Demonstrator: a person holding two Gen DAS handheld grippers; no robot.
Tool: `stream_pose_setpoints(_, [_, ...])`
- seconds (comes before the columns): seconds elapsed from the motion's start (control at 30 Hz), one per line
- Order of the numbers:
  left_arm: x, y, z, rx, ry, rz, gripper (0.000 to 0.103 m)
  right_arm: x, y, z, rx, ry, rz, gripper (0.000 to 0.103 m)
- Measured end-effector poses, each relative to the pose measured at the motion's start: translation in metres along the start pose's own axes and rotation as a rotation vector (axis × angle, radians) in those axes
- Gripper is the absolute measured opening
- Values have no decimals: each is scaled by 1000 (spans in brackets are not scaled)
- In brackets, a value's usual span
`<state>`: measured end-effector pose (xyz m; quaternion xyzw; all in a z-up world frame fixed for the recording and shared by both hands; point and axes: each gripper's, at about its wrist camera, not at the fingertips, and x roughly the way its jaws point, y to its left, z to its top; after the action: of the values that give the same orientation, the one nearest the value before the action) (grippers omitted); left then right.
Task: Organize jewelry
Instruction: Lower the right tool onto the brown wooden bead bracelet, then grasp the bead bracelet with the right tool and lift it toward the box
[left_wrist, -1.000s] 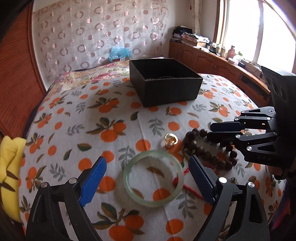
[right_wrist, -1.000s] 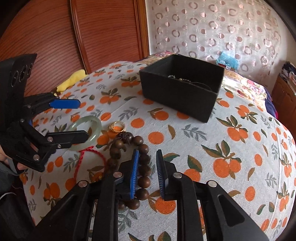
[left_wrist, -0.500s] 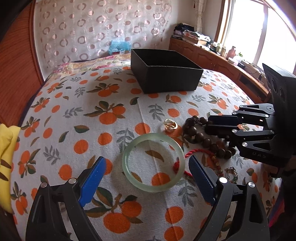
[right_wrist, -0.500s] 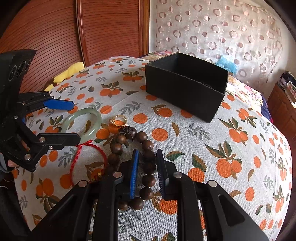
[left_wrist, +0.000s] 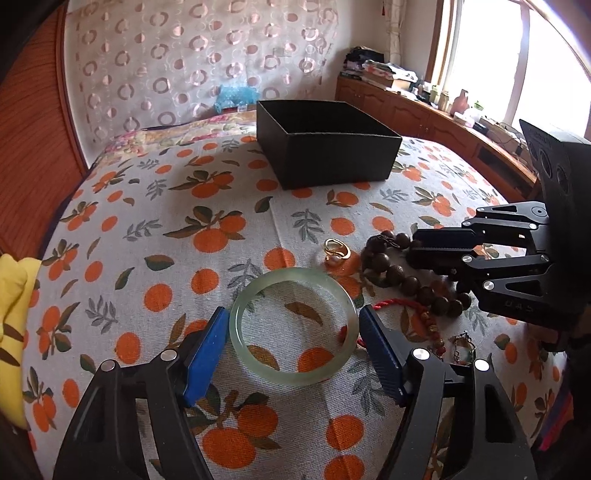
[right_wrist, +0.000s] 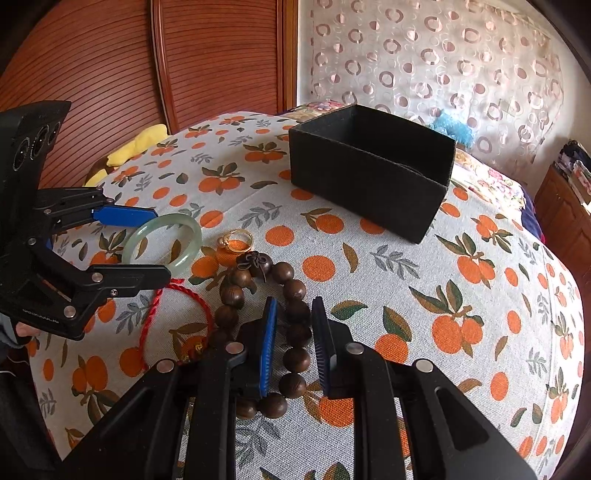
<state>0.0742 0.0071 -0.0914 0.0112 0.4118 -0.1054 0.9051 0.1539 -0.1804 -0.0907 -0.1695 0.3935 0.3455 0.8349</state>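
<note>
Left gripper: its 2 blue pads sit on either side of the green bangle and are closing in on it. The pads look right at the ring's edges, but I cannot tell if they squeeze it yet.
Green bangle: a pale green ring, lying flat on the bed cover, between the left gripper's pads.
Right gripper: its 2 pads are close together with 1 side of the brown bead bracelet between them. I cannot tell if they pinch the beads.
Brown bead bracelet: a loop of big round wooden beads, flat on the cover, just right of the bangle as the left camera sees it.
Gold ring: small and shiny, lying just past the bangle, next to the beads.
Red cord: a thin red string loop, touching the beads and running under the left gripper's near finger.
Black box: open on top, standing farther back on the bed, well apart from the jewelry.
Bed cover: white cloth with oranges and leaves.
Yellow cloth: at the far left edge of the bed.
</note>
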Motion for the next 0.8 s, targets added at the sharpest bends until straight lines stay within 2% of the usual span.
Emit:
stream_pose_setpoints(0.33, [-24, 10, 2, -46, -85, 18, 69, 0, 2, 1, -8, 2, -8, 21])
stream_pose_setpoints(0.4, [-27, 11, 3, -52, -94, 23, 69, 0, 3, 1, -25, 2, -12, 15])
stream_pose_setpoints(0.5, [-30, 13, 4, -54, -104, 28, 69, -1, 4, 2, -28, 8, -15, 15])
stream_pose_setpoints(0.8, [-43, 14, 8, -58, -151, 28, 69, -36, 7, 26, -44, -80, -27, 15])
